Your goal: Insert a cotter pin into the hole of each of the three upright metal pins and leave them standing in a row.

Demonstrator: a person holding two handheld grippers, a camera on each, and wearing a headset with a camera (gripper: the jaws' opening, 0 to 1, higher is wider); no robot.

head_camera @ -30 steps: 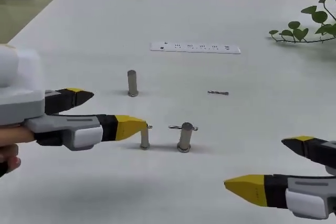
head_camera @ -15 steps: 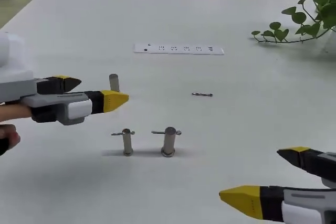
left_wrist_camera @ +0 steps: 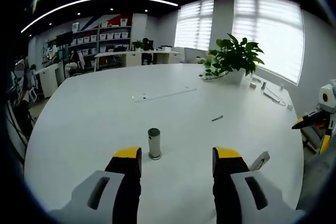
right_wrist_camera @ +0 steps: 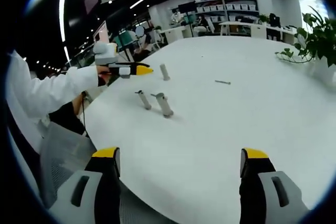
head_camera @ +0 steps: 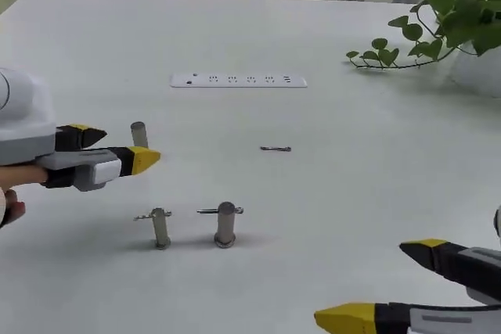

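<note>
The left gripper (left_wrist_camera: pixel 177 156) gapes empty just short of the bare pin (left_wrist_camera: pixel 154 143); the right gripper (right_wrist_camera: pixel 180 156), open too, hangs well back. The left should clamp low, leaving the pin's top free for the loose cotter (head_camera: pixel 275 149) lying well apart.

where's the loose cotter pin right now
In the head view the loose cotter pin lies flat on the table, nearer than the power strip and to the right of the bare upright pin.

two cottered pins (head_camera: pixel 226 224) upright | bare pin (head_camera: pixel 138 134) upright | cotter pin (head_camera: pixel 275 149) loose
</note>
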